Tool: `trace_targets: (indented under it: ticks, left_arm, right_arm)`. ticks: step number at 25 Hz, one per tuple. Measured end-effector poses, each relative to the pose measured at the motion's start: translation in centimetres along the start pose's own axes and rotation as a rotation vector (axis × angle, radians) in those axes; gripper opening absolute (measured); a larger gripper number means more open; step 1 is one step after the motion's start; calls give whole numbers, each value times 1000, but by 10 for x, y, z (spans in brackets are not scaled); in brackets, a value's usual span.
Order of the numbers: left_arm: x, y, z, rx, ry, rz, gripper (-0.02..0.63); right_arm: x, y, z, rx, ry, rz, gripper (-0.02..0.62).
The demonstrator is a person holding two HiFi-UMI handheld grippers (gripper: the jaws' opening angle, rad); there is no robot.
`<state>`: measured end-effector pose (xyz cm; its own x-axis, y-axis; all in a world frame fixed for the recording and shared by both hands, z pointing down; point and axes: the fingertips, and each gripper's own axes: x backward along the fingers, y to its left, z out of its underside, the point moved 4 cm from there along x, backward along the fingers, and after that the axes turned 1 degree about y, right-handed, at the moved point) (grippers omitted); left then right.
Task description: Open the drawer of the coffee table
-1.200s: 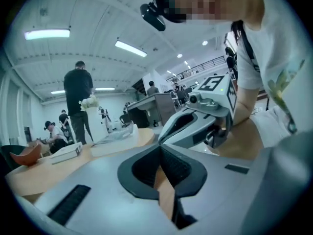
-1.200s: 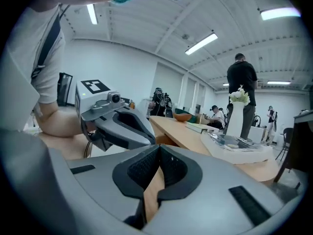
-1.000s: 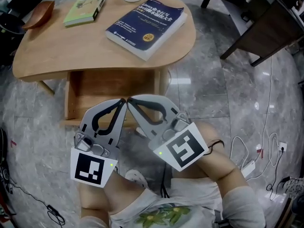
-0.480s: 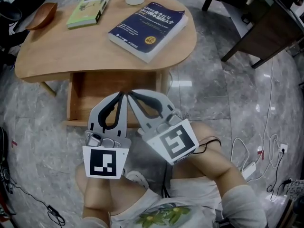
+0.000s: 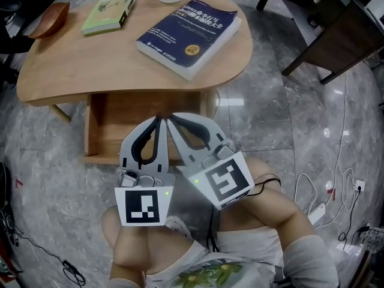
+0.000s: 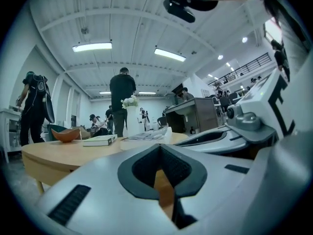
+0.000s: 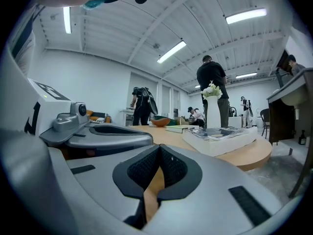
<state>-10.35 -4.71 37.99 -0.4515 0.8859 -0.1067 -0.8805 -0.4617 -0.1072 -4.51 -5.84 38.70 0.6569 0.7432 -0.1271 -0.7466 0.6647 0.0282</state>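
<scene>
Head view: the drawer (image 5: 114, 117) stands pulled out beneath the table (image 5: 90, 59). The left gripper (image 5: 157, 122) and right gripper (image 5: 171, 120) meet tip to tip over it, so the pull looks finished.

Left gripper view: jaws pressed together, empty.

Right gripper view: likewise closed on nothing.

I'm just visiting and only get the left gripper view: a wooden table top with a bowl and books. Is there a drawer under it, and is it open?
Observer: Yes. The head view shows a drawer standing pulled out from under the table.
Operator: Anything inside?
Observer: The part in sight is bare wood; the two grippers cover the rest.
Operator: Where exactly are they?
Observer: In the head view the left gripper and right gripper sit side by side, tips almost meeting over the drawer. The right gripper view shows its jaws shut with nothing held.
</scene>
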Motion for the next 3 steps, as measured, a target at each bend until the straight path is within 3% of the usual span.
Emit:
trace_targets:
  ticks: [3]
  left_arm:
    - [-1,0,3,17,8,-5,9]
  right_arm:
    - [-1,0,5,-10,10,4,21]
